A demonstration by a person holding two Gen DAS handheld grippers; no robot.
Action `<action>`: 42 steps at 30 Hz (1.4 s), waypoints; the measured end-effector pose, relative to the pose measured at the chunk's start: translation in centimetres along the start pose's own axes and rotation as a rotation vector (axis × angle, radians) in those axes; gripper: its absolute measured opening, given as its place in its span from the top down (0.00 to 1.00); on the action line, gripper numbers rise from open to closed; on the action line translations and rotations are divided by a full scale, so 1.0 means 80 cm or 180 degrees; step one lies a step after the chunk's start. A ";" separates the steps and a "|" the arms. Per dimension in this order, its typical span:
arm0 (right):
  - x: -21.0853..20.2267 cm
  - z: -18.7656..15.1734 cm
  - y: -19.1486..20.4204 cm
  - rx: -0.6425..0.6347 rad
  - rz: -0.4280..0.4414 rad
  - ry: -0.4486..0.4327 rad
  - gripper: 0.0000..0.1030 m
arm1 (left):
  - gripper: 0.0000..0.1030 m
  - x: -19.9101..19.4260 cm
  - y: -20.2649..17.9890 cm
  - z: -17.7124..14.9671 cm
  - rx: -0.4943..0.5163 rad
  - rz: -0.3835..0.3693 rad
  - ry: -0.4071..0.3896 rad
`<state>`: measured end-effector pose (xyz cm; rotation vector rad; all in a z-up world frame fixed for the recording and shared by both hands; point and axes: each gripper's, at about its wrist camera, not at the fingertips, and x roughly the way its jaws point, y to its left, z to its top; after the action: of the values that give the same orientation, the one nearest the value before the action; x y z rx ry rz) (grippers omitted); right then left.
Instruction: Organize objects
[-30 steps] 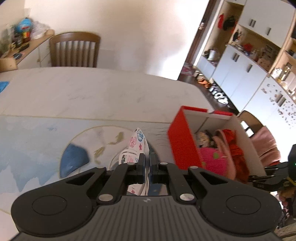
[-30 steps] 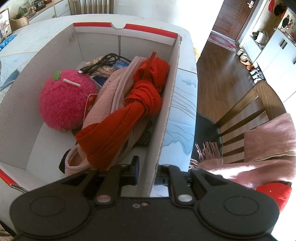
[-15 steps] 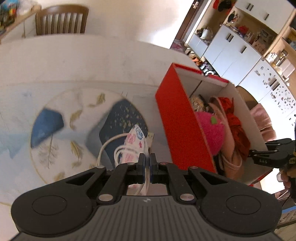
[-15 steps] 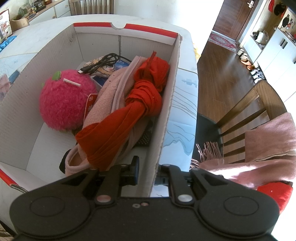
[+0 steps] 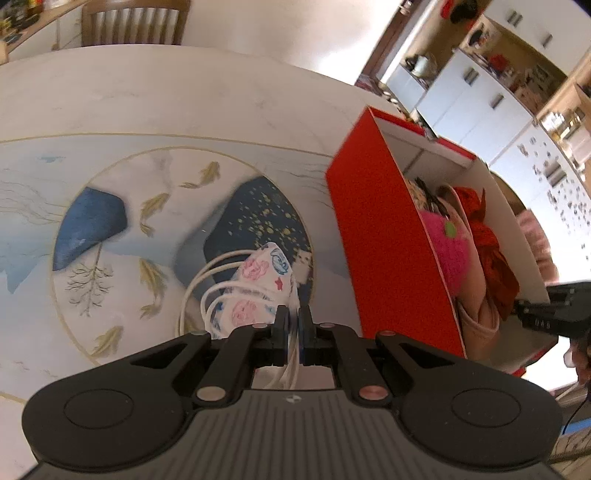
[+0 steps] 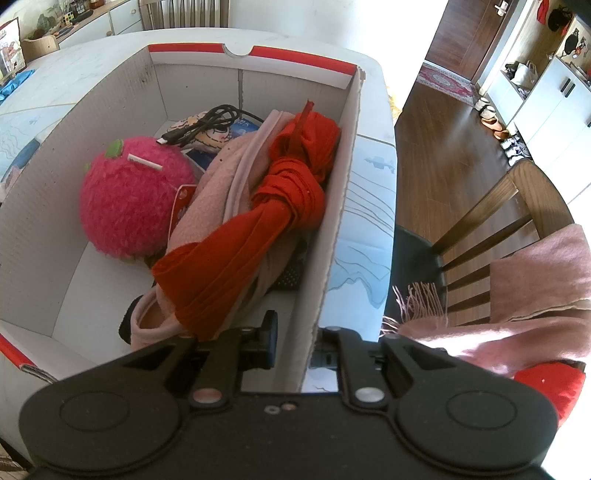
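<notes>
My left gripper [image 5: 291, 321] is shut on a white face mask [image 5: 255, 288] printed with pink and blue figures, its ear loops trailing over the painted table mat [image 5: 110, 221]. To its right stands a red cardboard box [image 5: 388, 258]. In the right wrist view my right gripper [image 6: 295, 339] is shut on the box's right wall [image 6: 332, 229], one finger inside and one outside. The box holds a fluffy pink ball [image 6: 129, 199], a knotted red cloth [image 6: 266, 221], a pink cloth [image 6: 214, 192] and a black cable [image 6: 199, 125]. The right gripper [image 5: 546, 314] also shows at the box's far side in the left wrist view.
The white table [image 5: 166, 96] stretches beyond the mat, with a wooden chair [image 5: 133, 22] at its far end. Right of the box stands another wooden chair [image 6: 498, 229] draped with a pink scarf [image 6: 535, 288]. White cabinets [image 5: 480, 92] line the room's right side.
My left gripper has sunk toward the table and tipped downward with the mask still held, so the mat and box now look nearer. The right gripper and box have stayed put.
</notes>
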<state>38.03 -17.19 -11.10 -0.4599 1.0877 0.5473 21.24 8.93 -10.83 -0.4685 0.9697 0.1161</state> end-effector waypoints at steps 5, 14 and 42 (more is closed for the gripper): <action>0.000 0.000 0.000 -0.0001 -0.0002 0.0000 0.86 | 0.97 0.001 0.012 0.004 -0.0104 0.0056 -0.0022; 0.000 0.000 0.000 0.0002 0.0001 -0.0001 0.86 | 0.93 0.004 0.016 0.007 -0.0157 0.0117 0.0017; 0.004 -0.003 0.003 0.0010 0.0009 0.0010 0.85 | 0.50 0.057 0.004 -0.001 0.0821 0.0668 0.0325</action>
<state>37.81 -17.08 -11.48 -0.4569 1.0923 0.5474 23.65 8.69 -14.75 -0.1357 1.1158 0.1550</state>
